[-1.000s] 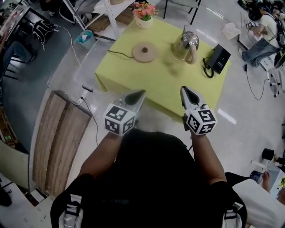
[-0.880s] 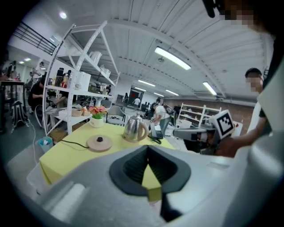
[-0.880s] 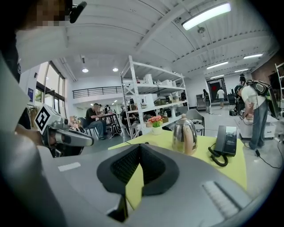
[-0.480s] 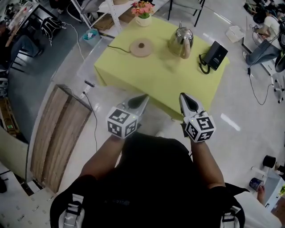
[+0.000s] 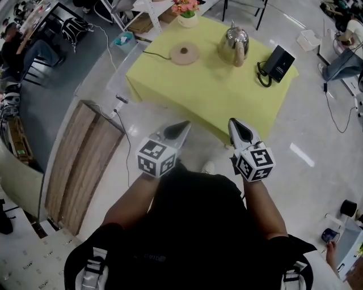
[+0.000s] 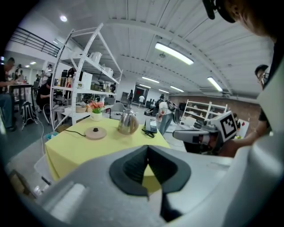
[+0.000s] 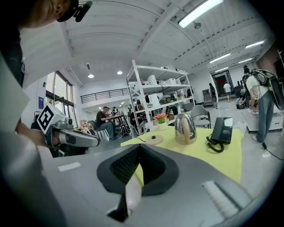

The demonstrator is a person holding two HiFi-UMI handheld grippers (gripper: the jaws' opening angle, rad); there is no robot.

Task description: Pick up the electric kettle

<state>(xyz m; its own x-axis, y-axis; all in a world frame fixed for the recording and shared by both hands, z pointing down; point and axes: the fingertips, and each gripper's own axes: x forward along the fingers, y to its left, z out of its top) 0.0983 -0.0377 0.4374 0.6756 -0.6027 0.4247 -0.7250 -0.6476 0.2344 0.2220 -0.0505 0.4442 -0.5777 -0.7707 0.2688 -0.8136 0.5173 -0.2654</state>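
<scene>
Head view, looking steeply down. A square table (image 5: 193,99) under a yellow-green cloth stands on a pale, glossy floor (image 5: 317,136) in an open workshop. The electric kettle (image 5: 233,45), polished steel with a pale handle, stands upright on the far part of the cloth, apart from its round base (image 5: 184,54) to the left and a black telephone (image 5: 278,63) to the right. A dark cable (image 5: 156,55) runs from the base off the table's left edge. A flower pot (image 5: 187,12) sits at the far corner. Wooden boards (image 5: 79,164) lie flat on the floor left of the table. In the gripper views a white shelf rack (image 6: 73,66) rises beyond the table, with people seated at desks near it and strip lights (image 6: 174,53) on the ribbed ceiling. The left gripper (image 5: 182,124) and right gripper (image 5: 233,122) are held side by side before the person's torso, short of the near table edge and well apart from the kettle; each has its jaws together with nothing between them
</scene>
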